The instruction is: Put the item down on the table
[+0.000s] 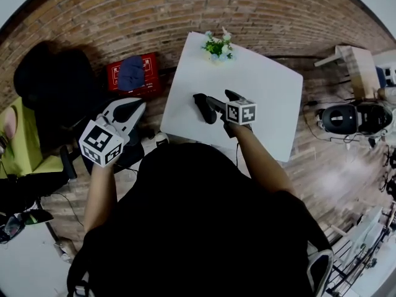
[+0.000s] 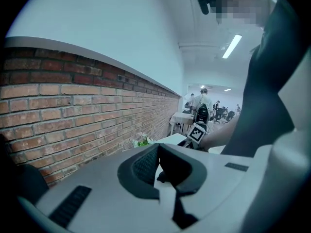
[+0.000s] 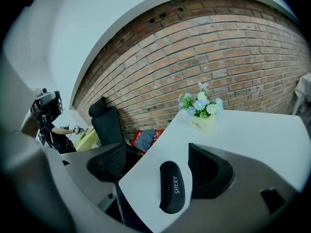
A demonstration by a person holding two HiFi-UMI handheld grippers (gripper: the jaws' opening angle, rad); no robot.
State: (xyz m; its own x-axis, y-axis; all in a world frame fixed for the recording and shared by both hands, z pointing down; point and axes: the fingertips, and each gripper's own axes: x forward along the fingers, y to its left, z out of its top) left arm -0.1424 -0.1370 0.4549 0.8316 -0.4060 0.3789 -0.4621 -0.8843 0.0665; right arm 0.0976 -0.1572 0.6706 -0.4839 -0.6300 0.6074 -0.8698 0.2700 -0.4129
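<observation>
Smooth white table (image 1: 260,85) before rough brick, mostly bare; off its left edge the left gripper (image 1: 127,111) hangs over the floor, jaws pressed together, empty; the rounded black case (image 3: 172,187) (matte, lettered) lies flat near the table's edge, ungripped between the wide-parted jaws of the right gripper (image 3: 156,149); a flowerpot (image 1: 218,47) stands at the far edge.

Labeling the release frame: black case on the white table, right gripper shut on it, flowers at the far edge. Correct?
One thing is off: the right gripper is not shut on the black case. The right gripper view shows its jaws apart, with the case lying on the white table between them. The flowers do stand at the far edge.
</observation>
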